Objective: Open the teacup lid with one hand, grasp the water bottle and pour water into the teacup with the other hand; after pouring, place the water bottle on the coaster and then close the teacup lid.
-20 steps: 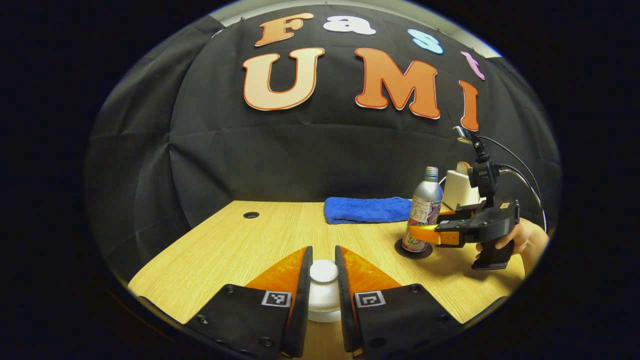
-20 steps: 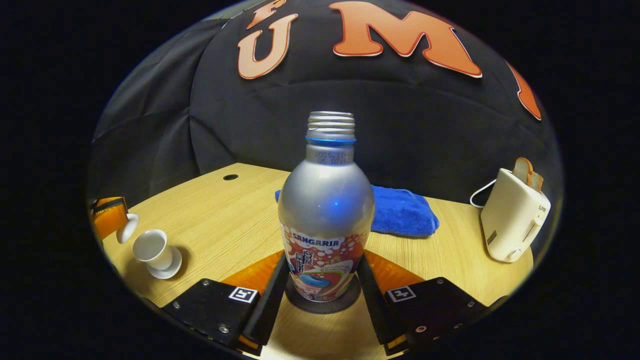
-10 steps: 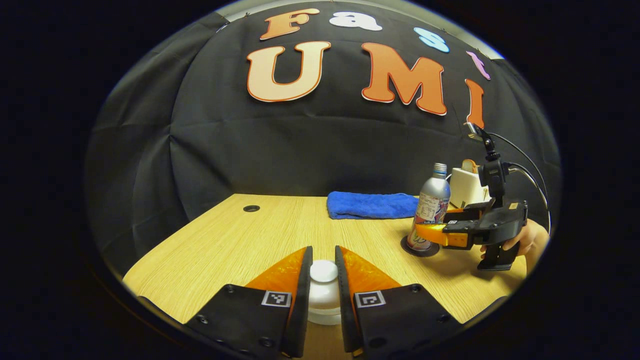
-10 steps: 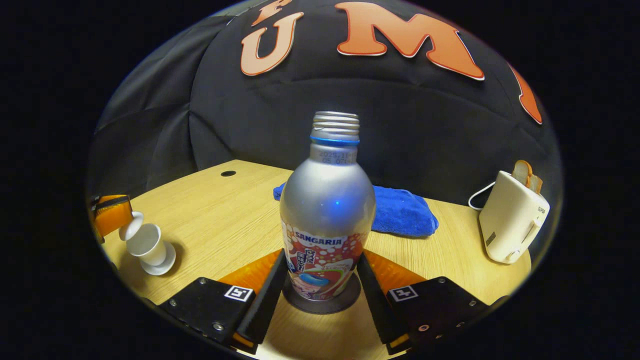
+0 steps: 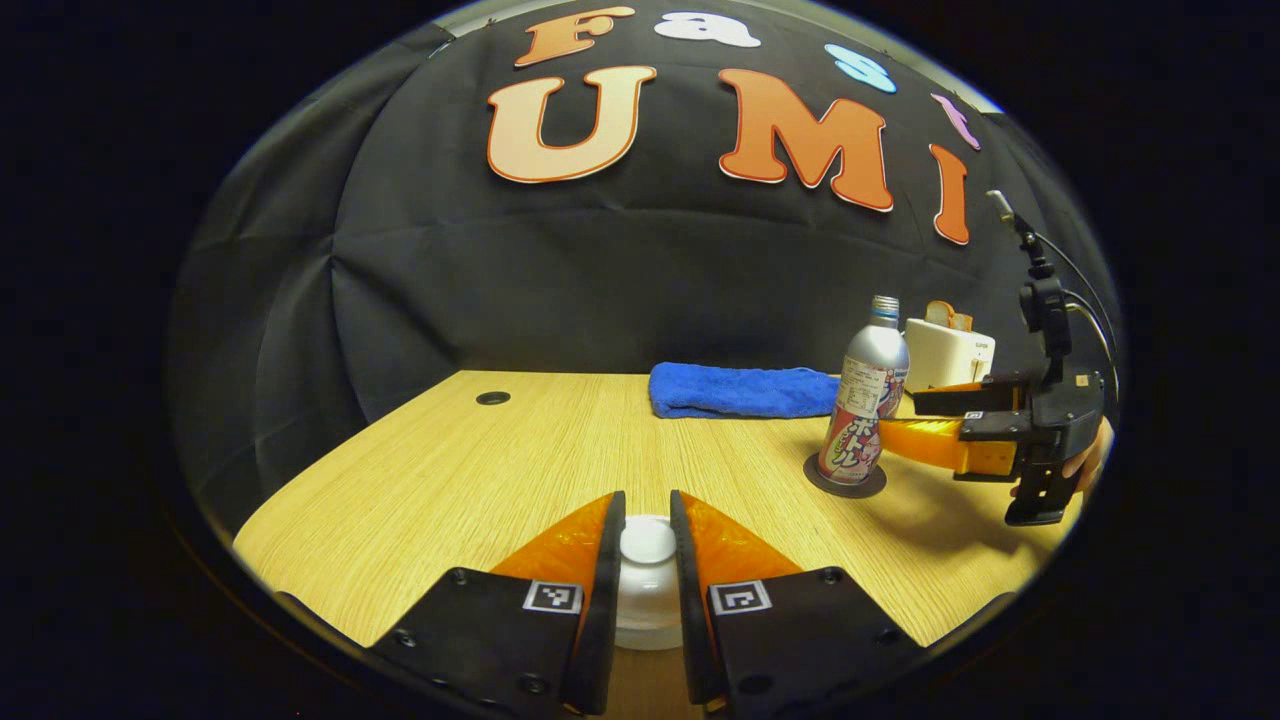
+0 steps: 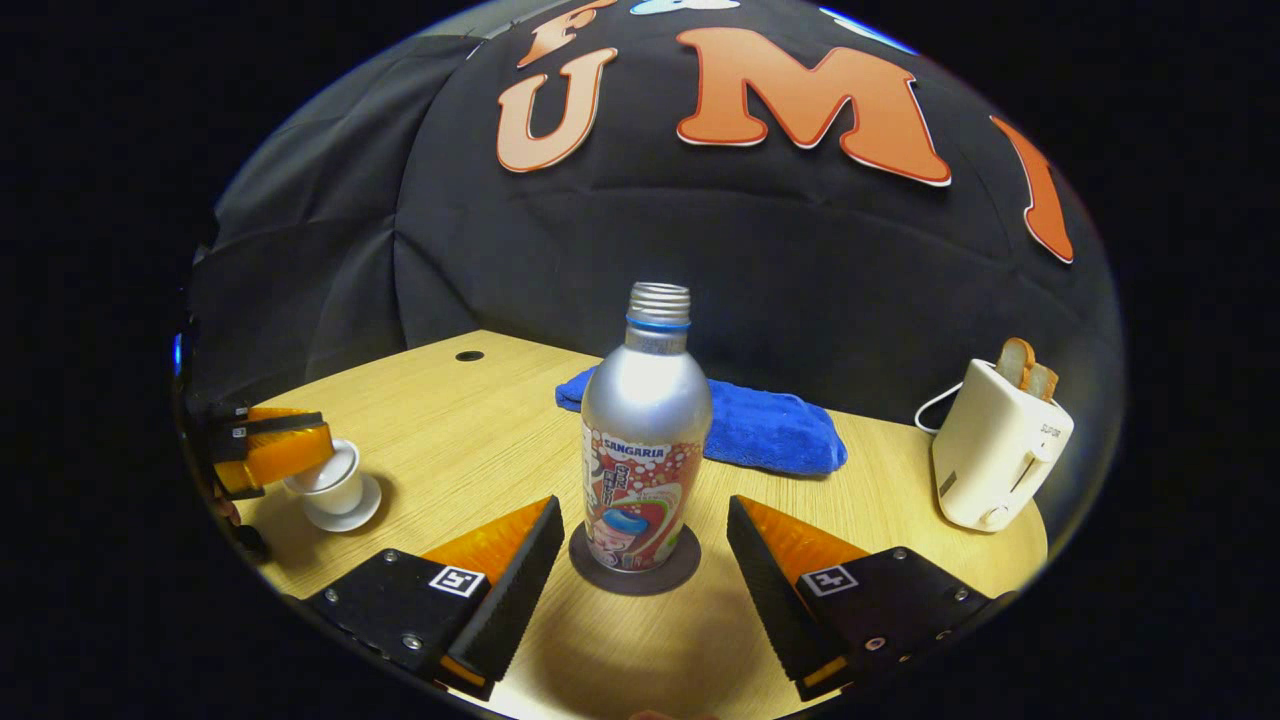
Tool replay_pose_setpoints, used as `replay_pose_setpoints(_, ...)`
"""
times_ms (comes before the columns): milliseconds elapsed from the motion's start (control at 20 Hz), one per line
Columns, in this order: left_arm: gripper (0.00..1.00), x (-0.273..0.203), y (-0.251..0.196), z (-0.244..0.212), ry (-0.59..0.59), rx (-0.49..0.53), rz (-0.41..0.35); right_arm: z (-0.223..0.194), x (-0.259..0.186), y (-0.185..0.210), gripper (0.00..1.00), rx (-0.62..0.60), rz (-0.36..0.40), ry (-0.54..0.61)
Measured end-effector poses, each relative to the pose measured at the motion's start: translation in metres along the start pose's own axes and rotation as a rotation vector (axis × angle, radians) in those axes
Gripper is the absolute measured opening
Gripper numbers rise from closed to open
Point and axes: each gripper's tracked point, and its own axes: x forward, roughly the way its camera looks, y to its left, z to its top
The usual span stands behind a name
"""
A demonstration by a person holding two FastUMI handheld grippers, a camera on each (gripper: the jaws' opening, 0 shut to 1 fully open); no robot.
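While the left gripper (image 5: 647,560) sits low over the wooden table (image 5: 480,470), its two fingers are closed on the knob of the white teacup lid (image 5: 647,575), one finger pressed to each side. From the right gripper view, that gripper (image 6: 262,452) reaches in from the left edge, with the lid (image 6: 322,478) sitting on top of the teacup (image 6: 338,490), which stands on its white saucer (image 6: 345,512). Whether the lid is fully seated on the rim is too small to tell.

The right gripper (image 6: 645,560) is held level, low over the table, with its fingers spread wide. The water bottle (image 6: 645,445) stands upright on the dark round coaster (image 6: 632,570), centred in the gap just ahead of the fingertips, and neither finger touches it. In the left gripper view, this gripper (image 5: 920,425) comes in from the right, a hand (image 5: 1085,460) wrapped around its handle, with its fingers pointing at the bottle (image 5: 865,400) and their tips next to its side.

Behind the bottle lies a folded blue towel (image 6: 760,430), and to the right stands a white toaster (image 6: 995,455) with bread slices sticking out of the top.
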Motion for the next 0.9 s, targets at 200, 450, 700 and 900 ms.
replay_pose_setpoints(200,0.36,-0.002,0.000,-0.003,0.000,0.016,0.010,0.006,-0.027,-0.006,0.99,0.016,-0.015,-0.042)
replay_pose_setpoints(450,0.57,-0.016,-0.006,0.025,-0.088,0.013,0.012,0.024,-0.066,-0.024,0.99,0.061,-0.058,-0.120)
replay_pose_setpoints(700,0.78,-0.041,-0.009,0.069,-0.190,0.049,0.052,0.040,-0.109,-0.042,0.99,0.064,-0.144,-0.196)
replay_pose_setpoints(900,0.79,-0.077,-0.017,0.108,-0.296,0.052,0.061,0.055,-0.145,-0.041,0.99,0.019,-0.223,-0.267)
